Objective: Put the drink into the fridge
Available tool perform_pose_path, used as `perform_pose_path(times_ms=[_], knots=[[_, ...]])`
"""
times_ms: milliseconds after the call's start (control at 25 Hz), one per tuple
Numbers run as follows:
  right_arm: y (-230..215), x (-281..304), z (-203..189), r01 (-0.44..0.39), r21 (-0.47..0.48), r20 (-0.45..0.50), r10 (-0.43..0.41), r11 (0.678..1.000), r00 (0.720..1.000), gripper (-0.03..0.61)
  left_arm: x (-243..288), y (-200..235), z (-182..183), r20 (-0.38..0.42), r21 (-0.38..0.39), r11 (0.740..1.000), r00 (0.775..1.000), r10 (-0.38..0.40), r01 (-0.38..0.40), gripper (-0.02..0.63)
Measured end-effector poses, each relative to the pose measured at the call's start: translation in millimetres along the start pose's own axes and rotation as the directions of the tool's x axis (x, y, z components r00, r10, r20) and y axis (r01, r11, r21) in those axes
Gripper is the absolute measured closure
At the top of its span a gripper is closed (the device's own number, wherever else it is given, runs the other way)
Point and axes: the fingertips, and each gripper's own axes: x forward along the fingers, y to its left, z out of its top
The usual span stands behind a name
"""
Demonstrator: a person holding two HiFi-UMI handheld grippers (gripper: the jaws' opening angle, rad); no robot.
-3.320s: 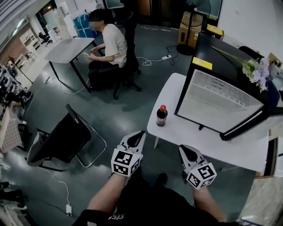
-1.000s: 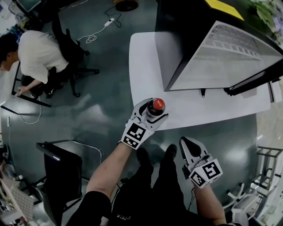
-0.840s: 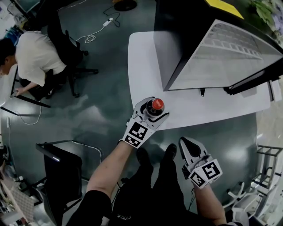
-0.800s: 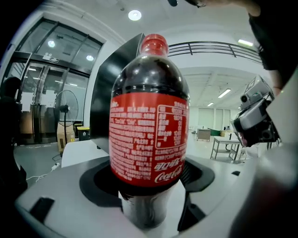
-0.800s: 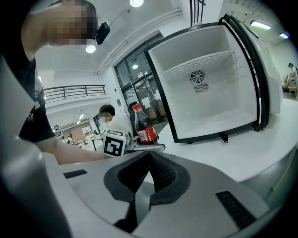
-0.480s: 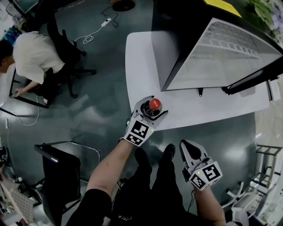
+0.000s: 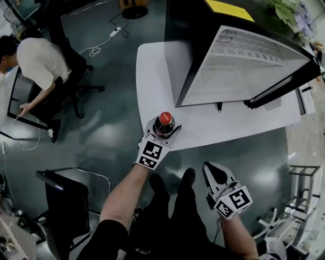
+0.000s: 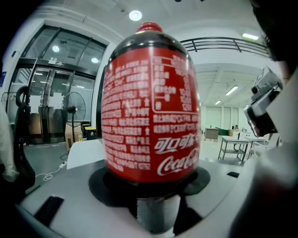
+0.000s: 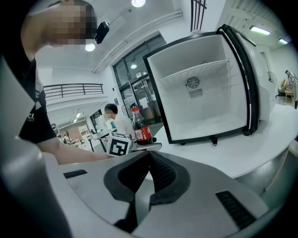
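Slip risk: the jaws of my left gripper (image 7: pixel 163 128) have just been closing and now clasp the cola bottle (image 8: pixel 151 107); I judge a weak hold could let it tilt on lifting.
Edge risk: it stands near the tabletop (image 7: pixel 152 66) edge, so a nudge might topple it.
Bottle: upright between the left jaws, short of the open fridge (image 7: pixel 238 56).
Right gripper (image 7: pixel 213 171): jaws together, empty.

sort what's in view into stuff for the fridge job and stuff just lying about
For the job:
- bottle
- fridge, door open
- left tongs, jaws just closing round the bottle

Lying about:
- right tongs, shut, empty
- flowers
- person at a desk
- power strip on the floor
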Motion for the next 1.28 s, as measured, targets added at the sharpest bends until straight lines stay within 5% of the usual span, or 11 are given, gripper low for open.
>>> perform_pose_path(times_ms=[640, 1280], knots=[[36, -38, 79, 0.031, -0.059, 0.136, -0.023, 0.998, 0.990, 0.565, -68, -38, 85, -0.012, 0.061, 0.998, 0.999, -0.033, 0.034, 0.347], [-49, -103, 132, -0.035, -0.162, 0.159, 0.061, 0.986, 0.985, 0.565, -37, -117, 163, 0.004, 0.026, 0.999, 0.999, 0.032, -0.032, 0.347]])
